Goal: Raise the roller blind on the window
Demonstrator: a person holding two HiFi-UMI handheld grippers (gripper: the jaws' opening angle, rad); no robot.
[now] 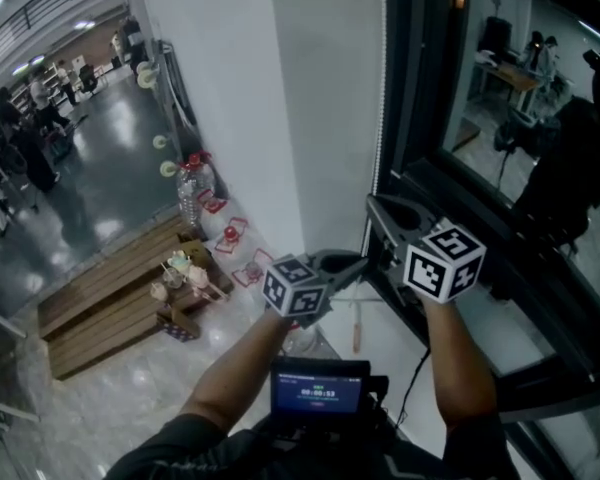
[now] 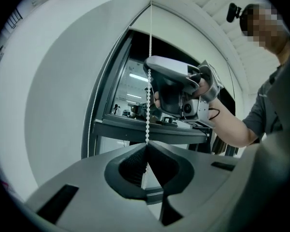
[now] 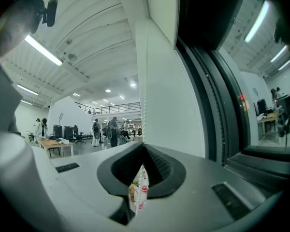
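Observation:
A white bead chain (image 1: 383, 118) hangs along the dark window frame (image 1: 420, 88), beside a pale panel (image 1: 325, 88). Both my grippers sit on it, close together. The left gripper (image 1: 365, 261) is the lower one, and in the left gripper view its jaws (image 2: 147, 146) are pinched shut on the chain (image 2: 150, 81). The right gripper (image 1: 377, 208) holds just above; in its own view the jaws (image 3: 143, 146) are shut on the chain (image 3: 143, 124), which carries on below them. The right gripper (image 2: 176, 88) also shows in the left gripper view. A second strand (image 2: 94, 124) runs at the left.
Far below lie a wooden pallet (image 1: 120, 298), water bottles (image 1: 193, 193) and small items on a glossy floor. People stand in the hall at the left (image 1: 20, 138). A device with a lit screen (image 1: 320, 388) sits at the person's chest. The window sill (image 1: 540, 318) juts at the right.

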